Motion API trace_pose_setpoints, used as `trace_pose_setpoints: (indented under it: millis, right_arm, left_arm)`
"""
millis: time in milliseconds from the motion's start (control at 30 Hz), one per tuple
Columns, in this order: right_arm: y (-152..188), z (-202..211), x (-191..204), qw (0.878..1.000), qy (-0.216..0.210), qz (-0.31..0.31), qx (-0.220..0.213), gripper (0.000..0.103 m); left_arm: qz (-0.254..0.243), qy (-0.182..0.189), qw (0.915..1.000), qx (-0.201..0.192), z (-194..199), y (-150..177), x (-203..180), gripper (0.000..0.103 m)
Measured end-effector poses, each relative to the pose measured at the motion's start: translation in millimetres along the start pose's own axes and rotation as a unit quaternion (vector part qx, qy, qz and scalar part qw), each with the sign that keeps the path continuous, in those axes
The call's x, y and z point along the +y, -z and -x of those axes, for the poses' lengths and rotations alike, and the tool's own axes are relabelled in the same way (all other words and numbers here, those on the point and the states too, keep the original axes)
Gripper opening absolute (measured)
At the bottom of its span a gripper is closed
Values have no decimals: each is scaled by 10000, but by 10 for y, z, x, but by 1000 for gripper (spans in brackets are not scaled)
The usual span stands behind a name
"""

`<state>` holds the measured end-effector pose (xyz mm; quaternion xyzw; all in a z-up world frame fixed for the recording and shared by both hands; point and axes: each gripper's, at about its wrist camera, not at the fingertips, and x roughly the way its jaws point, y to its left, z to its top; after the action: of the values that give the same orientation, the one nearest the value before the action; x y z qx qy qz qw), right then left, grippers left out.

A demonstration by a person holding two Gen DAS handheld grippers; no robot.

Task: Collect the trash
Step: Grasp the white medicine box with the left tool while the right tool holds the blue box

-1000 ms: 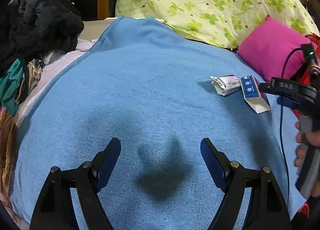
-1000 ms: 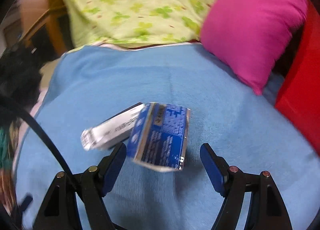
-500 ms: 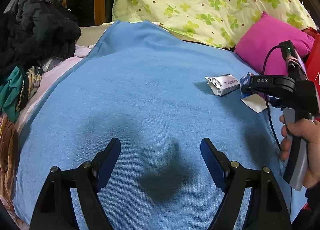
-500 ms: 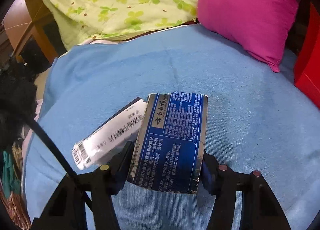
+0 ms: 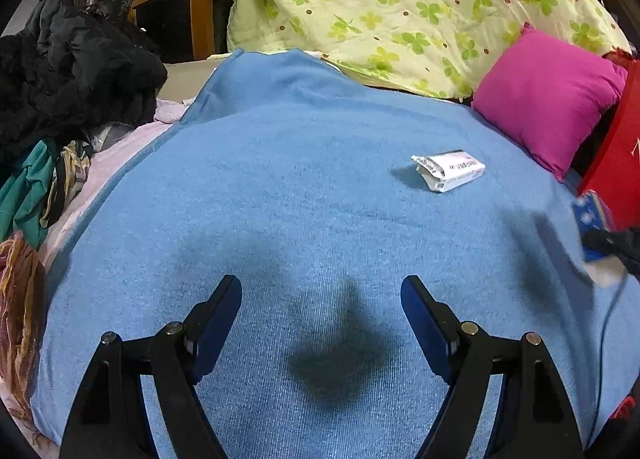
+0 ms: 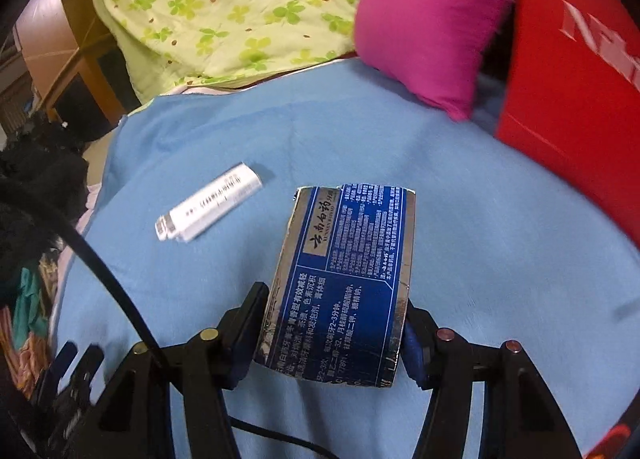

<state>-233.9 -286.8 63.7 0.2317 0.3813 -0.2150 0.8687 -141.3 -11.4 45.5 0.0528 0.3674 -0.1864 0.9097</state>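
We see a bed under a blue blanket (image 5: 304,195), a clover-print quilt (image 5: 400,7) and magenta pillow (image 5: 548,95) behind it, dark clothes (image 5: 72,67) heaped left, and a wooden cabinet (image 5: 176,11) beyond.

A matt, finely ribbed blue knit blanket (image 5: 304,187) carries a white paper carton (image 5: 450,169), while the blue toothpaste box (image 6: 344,283) looks like glossy printed cardboard with silvery foil edges.

A blue blanket (image 5: 304,187) covers the bed, a pink cushion (image 5: 548,95) and clover-print quilt (image 5: 400,3) behind; dark clothes (image 5: 68,67) heaped alongside, red box (image 6: 576,107) opposite.
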Motion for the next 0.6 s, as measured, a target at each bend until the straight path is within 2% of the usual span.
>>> trace_pose_setpoints:
  millis: [167, 267, 433, 600]
  right_arm:
    - [242, 102, -184, 9989, -275, -276, -242, 63]
    - [324, 85, -228, 9976, -439, -396, -358, 63]
    - [427, 130, -303, 9947, -629, -524, -618, 63]
    - [434, 123, -385, 9919, -794, -697, -711, 63]
  left_arm:
    - [-43, -40, 9999, 160, -86, 21, -81, 82]
    - [-170, 161, 9995, 188, -119, -87, -203, 82]
    - [-457, 792, 9956, 204, -308, -606, -589, 83]
    - [-1030, 949, 9901, 72, -612, -1066, -1043, 87]
